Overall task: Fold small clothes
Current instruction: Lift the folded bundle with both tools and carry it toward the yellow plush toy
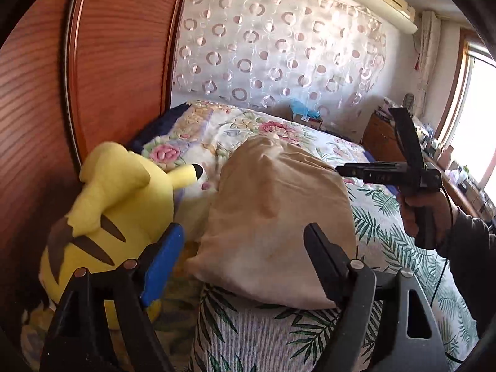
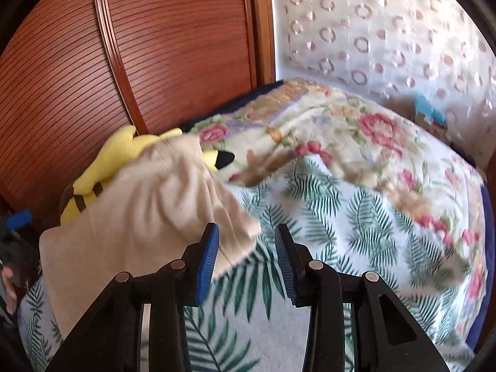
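- The bed carries everything: its palm-leaf sheet gives a broad soft surface to fold on, though it lacks the firmness of a table.
- The wooden headboard walls off the left side, so there is little room to spread cloth that way.
- A floral quilt lies bunched across the far end of the bed, taking up space.
- The beige garment, the task's thing, sits heaped and puffed up on the sheet near the headboard, not flat; I judge it neither neatly folded nor spread out.
- A yellow plush toy leans just beside the garment, touching or nearly so, and would crowd any spreading leftward.
- The right gripper hovers with jaws spread, one finger at the garment's near edge, pinching nothing; a hand grips its handle.
- The left gripper faces the heap with jaws spread wide, empty.
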